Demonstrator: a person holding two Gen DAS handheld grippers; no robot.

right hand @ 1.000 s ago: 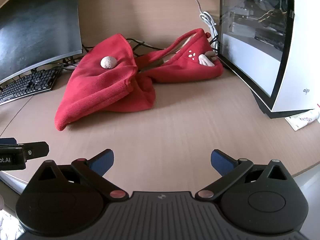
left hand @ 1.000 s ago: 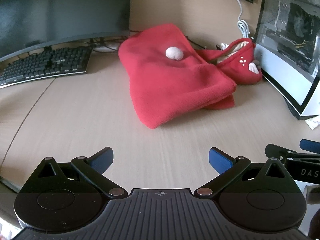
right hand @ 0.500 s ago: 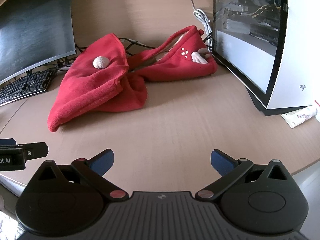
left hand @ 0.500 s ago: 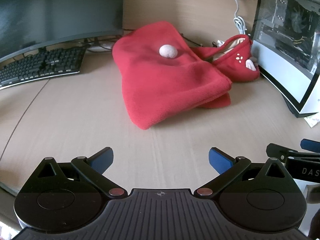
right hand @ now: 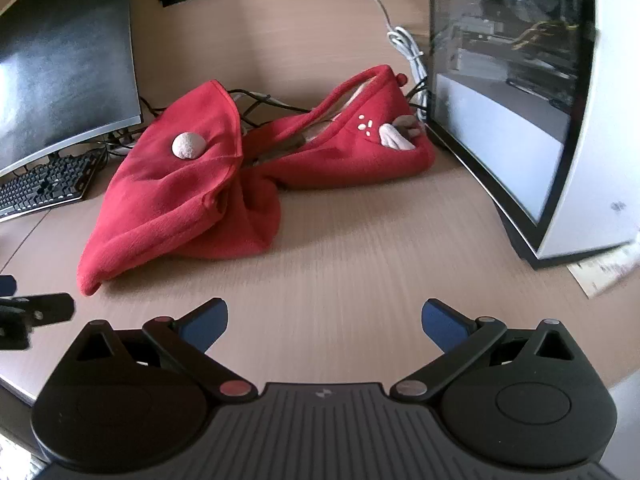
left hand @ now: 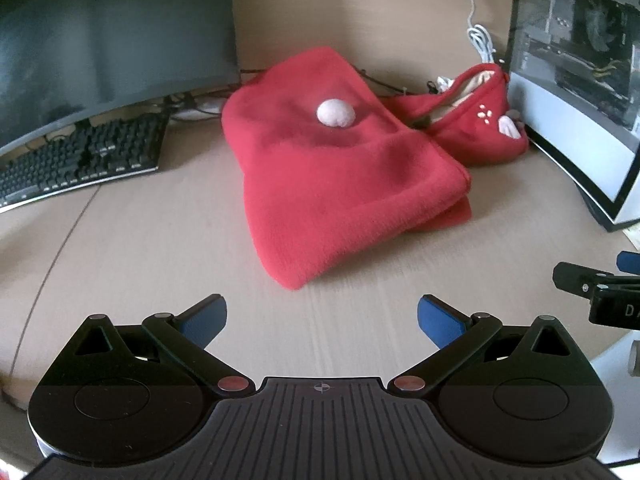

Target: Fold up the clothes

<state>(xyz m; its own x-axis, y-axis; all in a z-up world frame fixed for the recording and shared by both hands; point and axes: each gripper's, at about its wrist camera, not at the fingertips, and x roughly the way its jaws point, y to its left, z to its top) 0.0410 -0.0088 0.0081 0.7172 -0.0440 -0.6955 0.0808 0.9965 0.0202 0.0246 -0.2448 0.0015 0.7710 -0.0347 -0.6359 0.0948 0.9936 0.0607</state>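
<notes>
A red fleece garment (left hand: pixel 340 184) lies folded over on the wooden desk, with a pale pom-pom (left hand: pixel 335 113) on top. Its hood (left hand: pixel 480 128), with a cream lining and small white marks, rests against the PC case at the back right. My left gripper (left hand: pixel 320 318) hangs open above the desk, a short way in front of the garment's near corner. The right gripper (right hand: pixel 324 320) is open too, nothing between its blue pads, with the garment (right hand: pixel 180 196) ahead to its left and the hood (right hand: pixel 360 148) straight ahead.
A dark curved monitor (left hand: pixel 100 48) and a black keyboard (left hand: pixel 80 160) stand at the left. A glass-sided white PC case (right hand: pixel 520 100) fills the right, with a white cable (right hand: pixel 408 52) and black cables behind the garment. A leaflet (right hand: pixel 604 272) lies beside the case.
Both grippers have moved forward toward the garment, which now looks larger and nearer. Both stay open. The garment itself has not moved.
</notes>
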